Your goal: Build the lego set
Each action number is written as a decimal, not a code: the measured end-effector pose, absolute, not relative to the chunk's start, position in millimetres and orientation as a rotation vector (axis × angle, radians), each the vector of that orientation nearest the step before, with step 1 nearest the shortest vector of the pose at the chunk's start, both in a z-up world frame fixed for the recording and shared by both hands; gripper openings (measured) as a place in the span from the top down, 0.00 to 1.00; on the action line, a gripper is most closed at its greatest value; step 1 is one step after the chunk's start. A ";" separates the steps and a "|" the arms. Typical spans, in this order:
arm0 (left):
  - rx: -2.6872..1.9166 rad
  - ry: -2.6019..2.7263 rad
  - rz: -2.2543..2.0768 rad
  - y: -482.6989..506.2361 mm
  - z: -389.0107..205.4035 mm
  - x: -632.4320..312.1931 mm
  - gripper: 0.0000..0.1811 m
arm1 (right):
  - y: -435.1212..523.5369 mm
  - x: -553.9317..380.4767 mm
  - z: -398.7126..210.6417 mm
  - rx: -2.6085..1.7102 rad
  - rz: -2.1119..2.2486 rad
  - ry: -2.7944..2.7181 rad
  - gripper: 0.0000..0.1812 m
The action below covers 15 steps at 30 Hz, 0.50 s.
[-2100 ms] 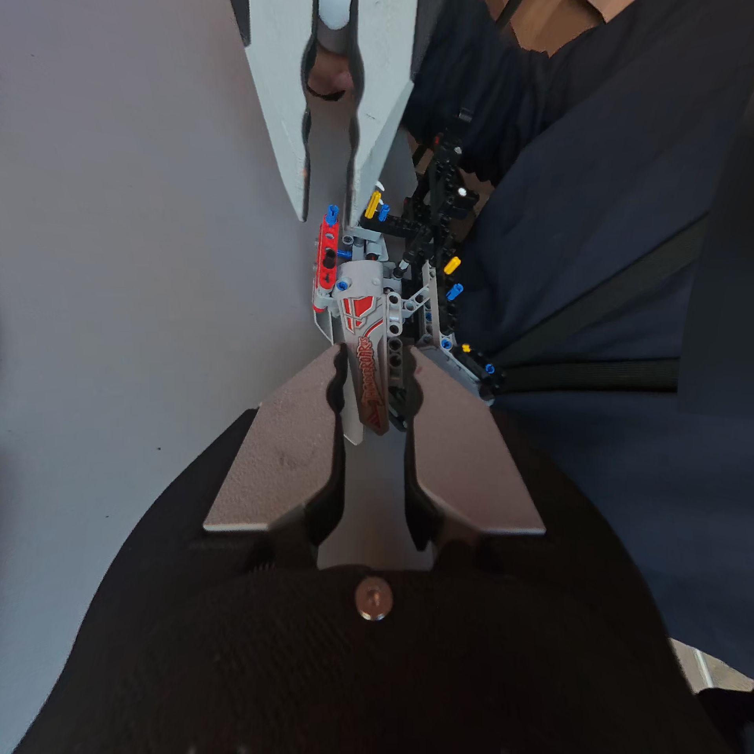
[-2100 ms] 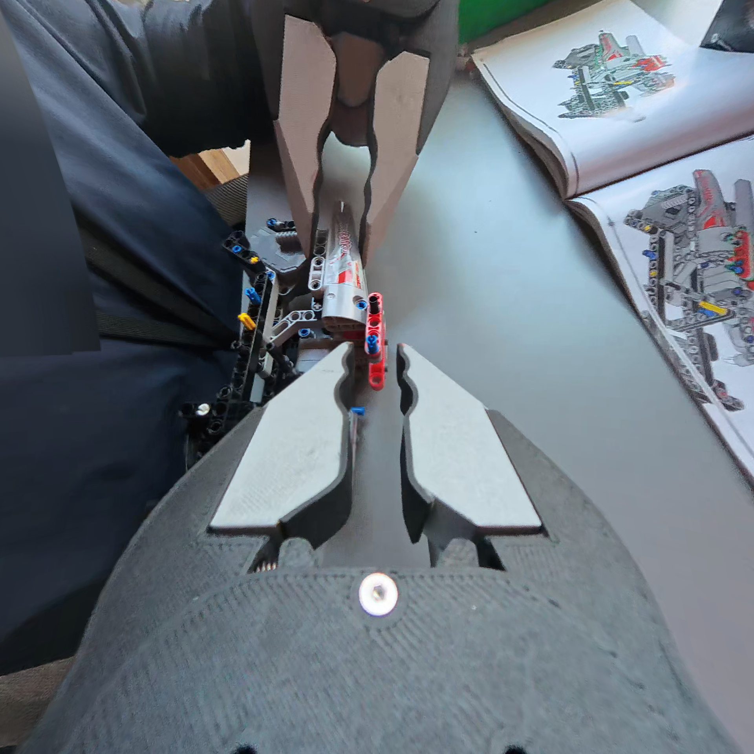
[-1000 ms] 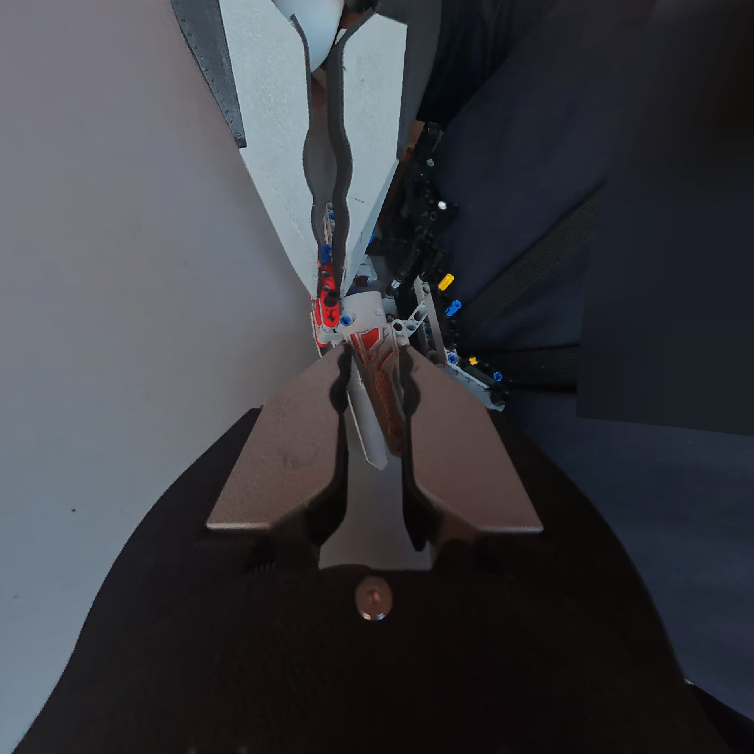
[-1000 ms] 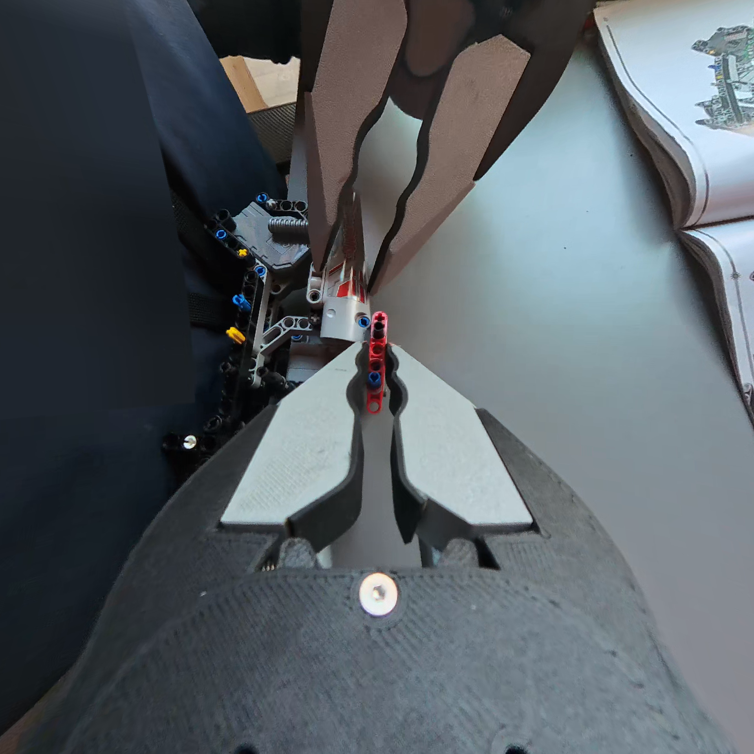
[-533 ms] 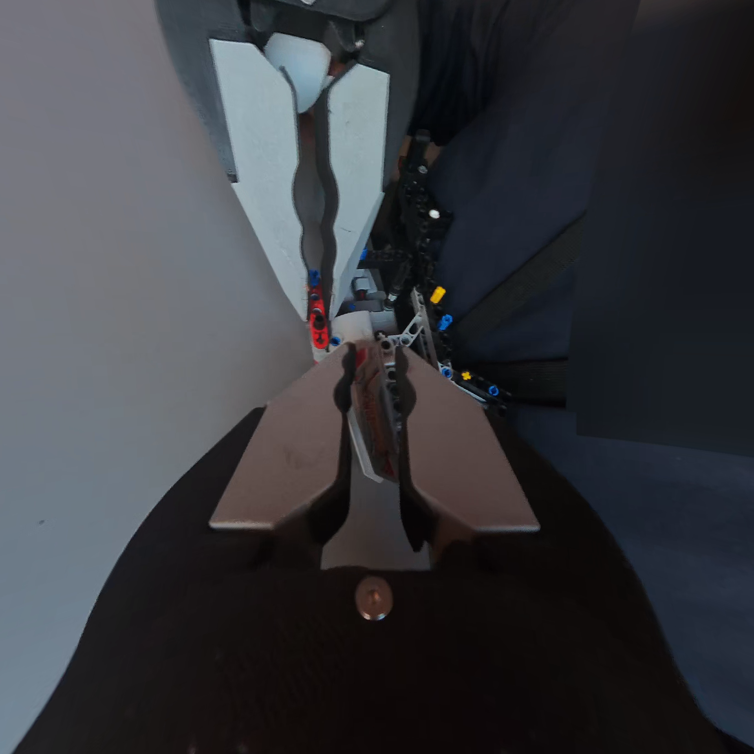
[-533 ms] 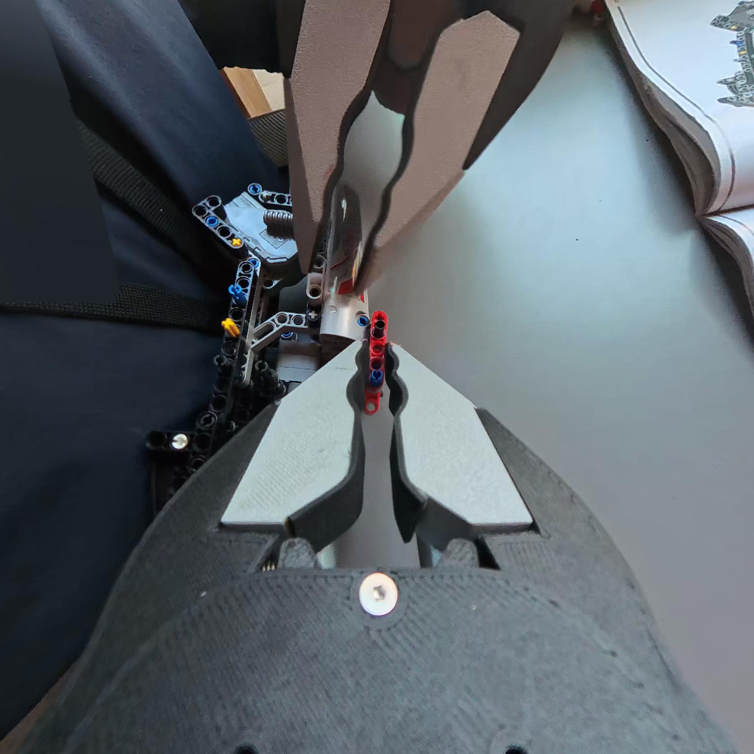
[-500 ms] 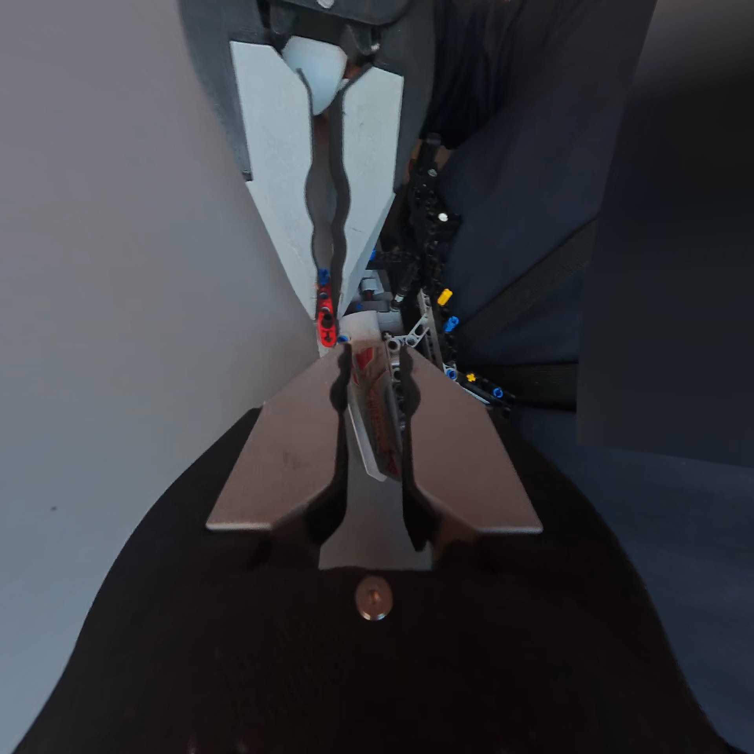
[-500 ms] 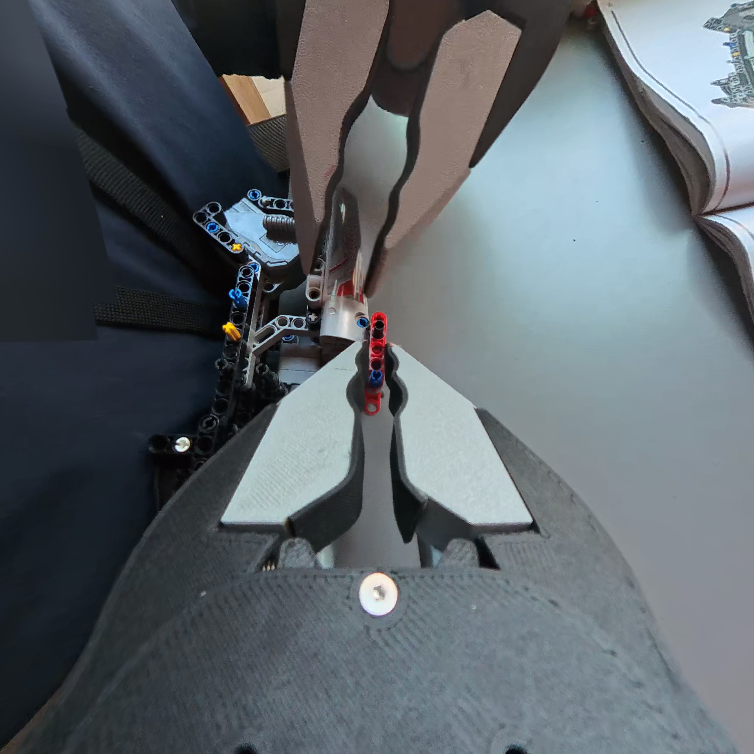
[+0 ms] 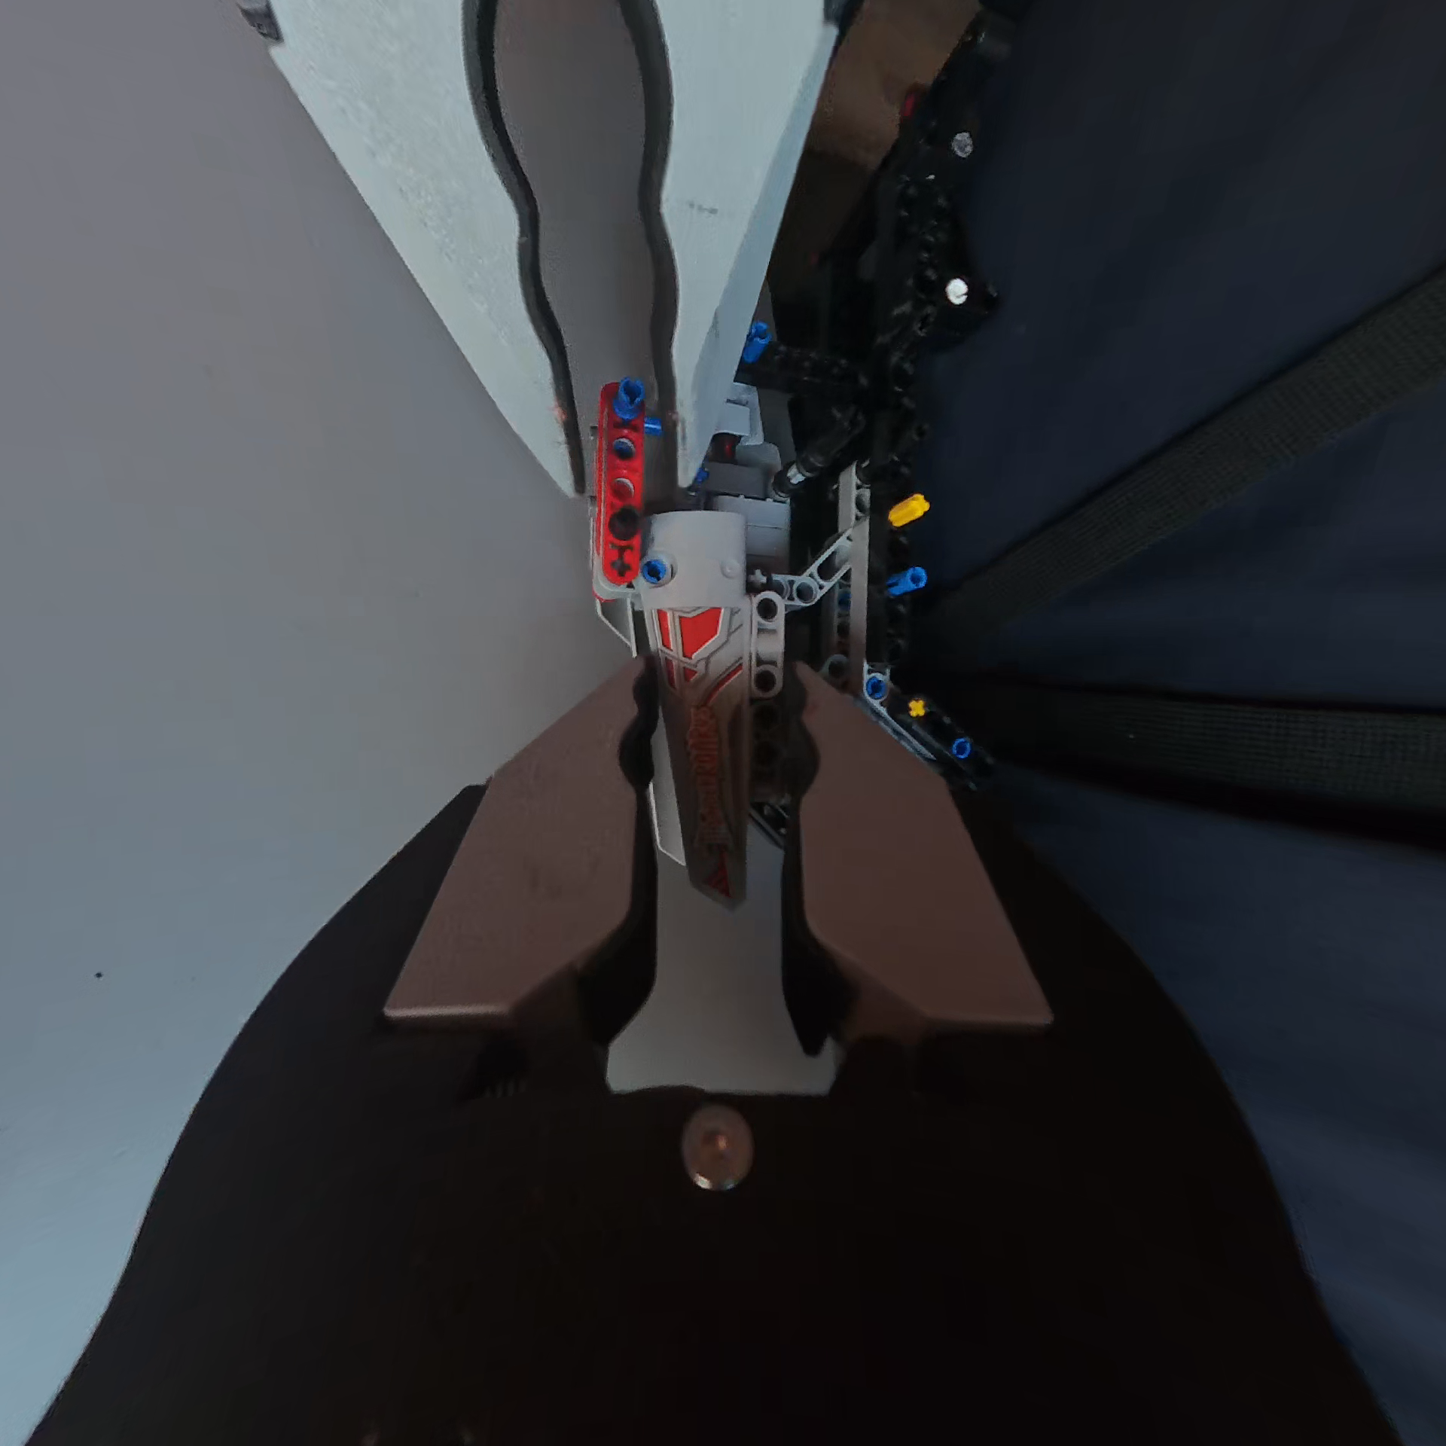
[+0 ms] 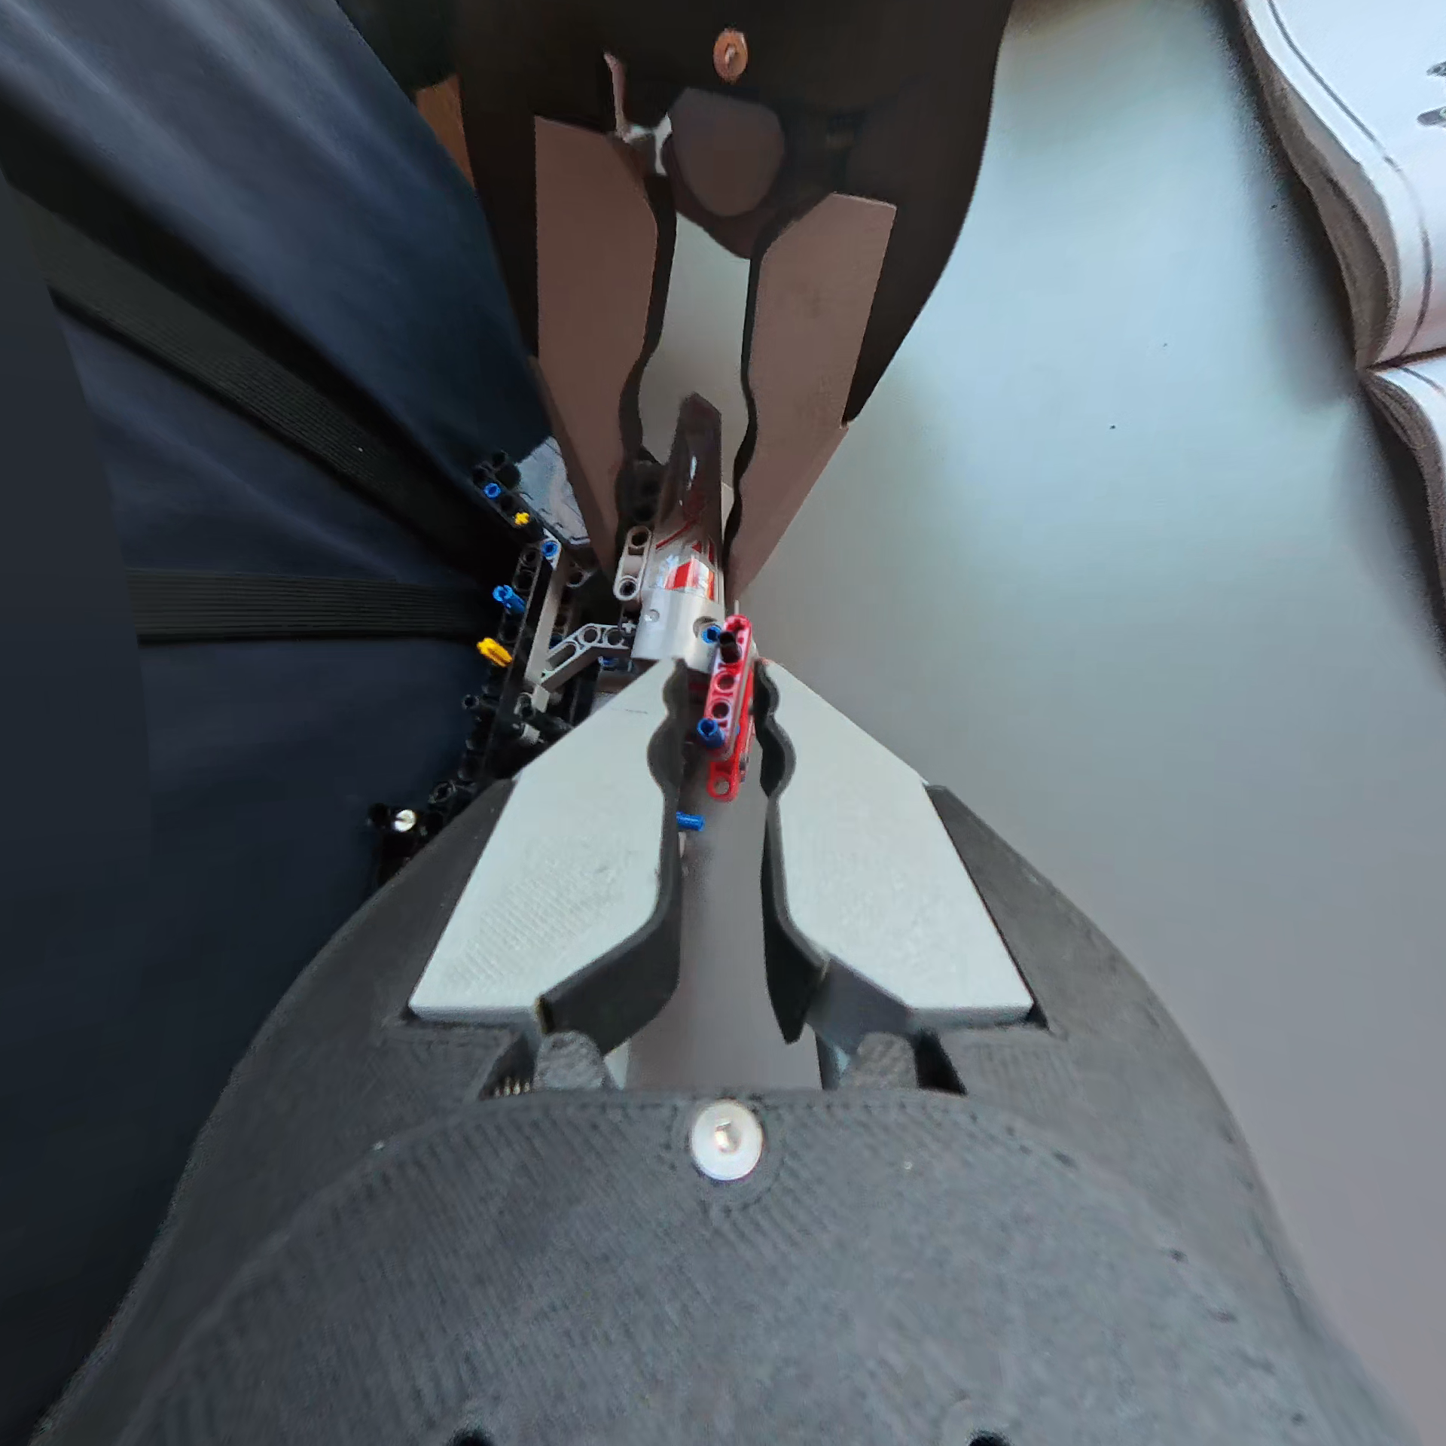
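Observation:
The partly built lego model (image 9: 853, 548) is a black and grey frame with blue and yellow pins, held at the table edge. My left gripper (image 9: 724, 692) is shut on its grey panel with red markings (image 9: 700, 751). A red beam (image 10: 728, 712) with blue pins sits against the panel's end; it also shows in the left wrist view (image 9: 622, 485). My right gripper (image 10: 718, 677) faces the left one with the red beam between its jaws, which stand slightly apart from it. The left gripper (image 10: 681, 563) shows opposite in the right wrist view.
An open instruction booklet (image 10: 1393, 196) lies at the right edge of the grey table (image 10: 1095, 548). A person's dark clothing with black straps (image 10: 235, 407) is close against the model's left side. My right fingertips sit around 5 cm from my left ones.
My right gripper's jaws were shut on the red beam and have now widened around it. The left gripper still holds the grey panel. The two grippers have drawn closer.

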<state>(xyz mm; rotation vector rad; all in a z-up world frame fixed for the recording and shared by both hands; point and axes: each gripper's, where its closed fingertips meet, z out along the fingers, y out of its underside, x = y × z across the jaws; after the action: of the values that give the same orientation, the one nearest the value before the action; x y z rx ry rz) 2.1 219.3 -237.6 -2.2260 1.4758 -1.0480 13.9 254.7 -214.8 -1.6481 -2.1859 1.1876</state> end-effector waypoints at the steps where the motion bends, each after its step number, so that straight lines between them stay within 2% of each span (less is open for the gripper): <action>1: -2.220 1.472 -1.041 220.3 -237.8 2.5 0.85 | 254.4 14.0 -212.6 -1.654 1.196 -2.200 0.95; 4: -2.214 1.468 -1.019 222.9 -239.0 2.0 0.85 | 257.5 13.0 -217.7 -1.653 1.057 -2.280 1.00; 9: -2.203 1.468 -1.019 223.4 -239.2 0.7 0.85 | 258.9 13.8 -221.4 -1.663 0.890 -2.398 1.00; 11: -2.198 1.464 -1.001 226.0 -238.6 -1.4 0.85 | 259.8 13.8 -217.7 -1.688 0.884 -2.417 0.95; 15: -2.196 1.463 -0.934 235.0 -236.4 -8.5 0.85 | 264.6 9.8 -216.0 -1.727 0.831 -2.438 0.95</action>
<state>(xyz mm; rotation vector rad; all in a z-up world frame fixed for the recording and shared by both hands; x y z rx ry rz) -8.5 235.0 -236.4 -2.1956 1.4634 -0.9342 9.8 264.6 -216.0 -1.7275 -2.4375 0.8308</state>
